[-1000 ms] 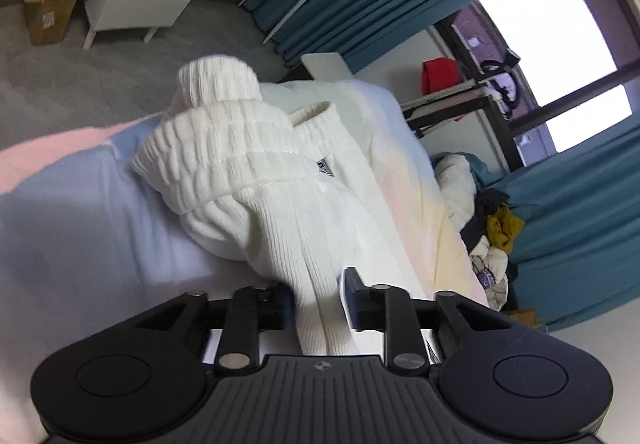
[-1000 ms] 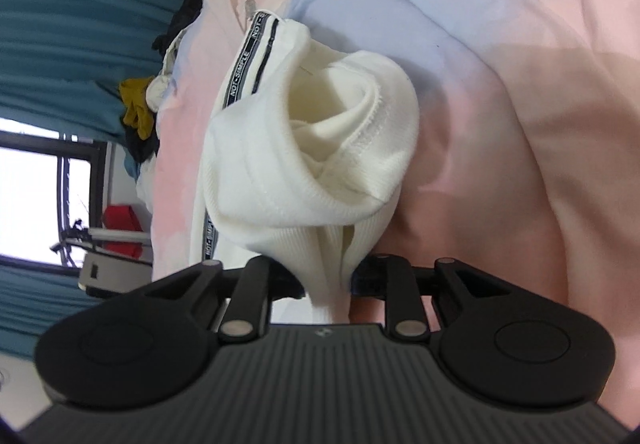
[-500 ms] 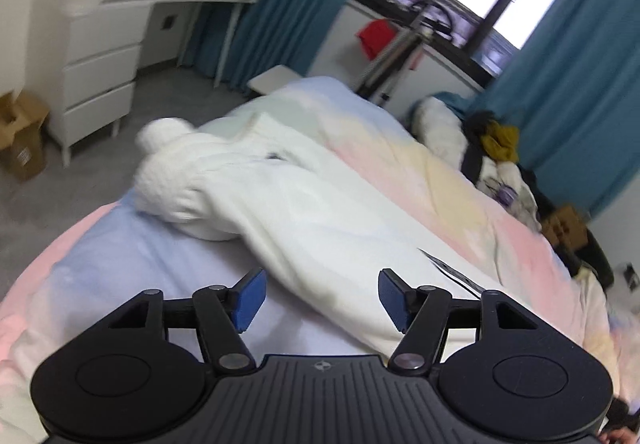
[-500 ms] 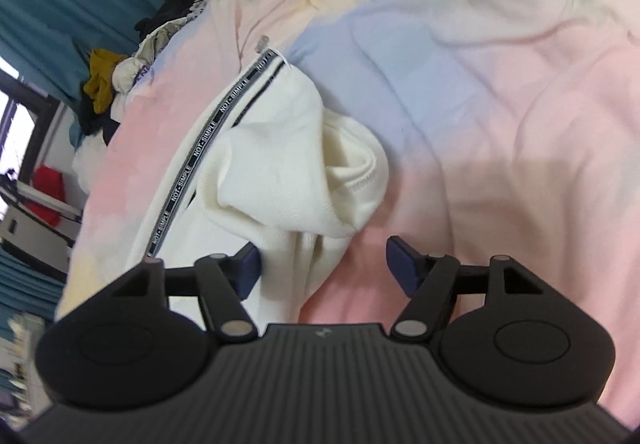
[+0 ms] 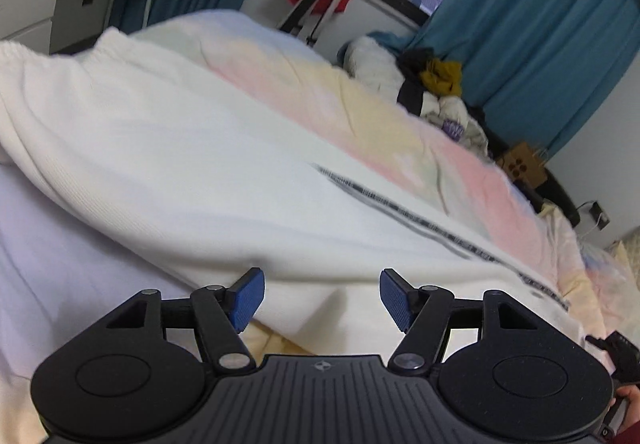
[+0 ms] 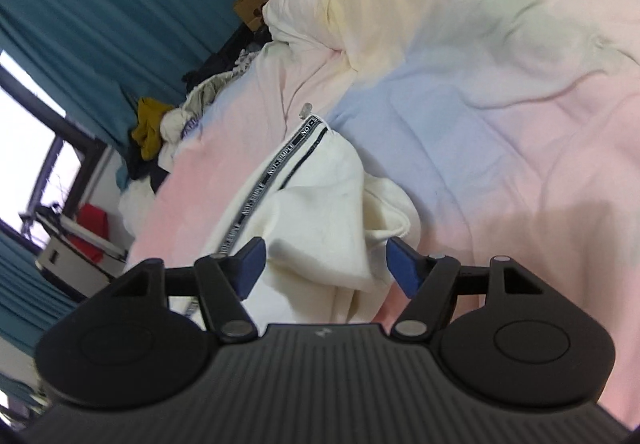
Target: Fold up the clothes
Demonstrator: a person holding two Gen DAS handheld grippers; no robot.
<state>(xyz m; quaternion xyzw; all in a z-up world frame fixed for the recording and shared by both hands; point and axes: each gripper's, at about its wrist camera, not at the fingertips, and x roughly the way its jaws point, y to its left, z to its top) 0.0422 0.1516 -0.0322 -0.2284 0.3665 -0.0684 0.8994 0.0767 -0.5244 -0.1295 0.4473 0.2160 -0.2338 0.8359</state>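
Both the left gripper (image 5: 322,298) and right gripper (image 6: 322,266) gape released above the blurred white garment (image 5: 192,164), its far end cut off.

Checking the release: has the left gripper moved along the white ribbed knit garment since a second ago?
Yes. The left gripper, jaws just opened, has left the white ribbed knit garment's bunched end, now far left, for the black lettered stripe.
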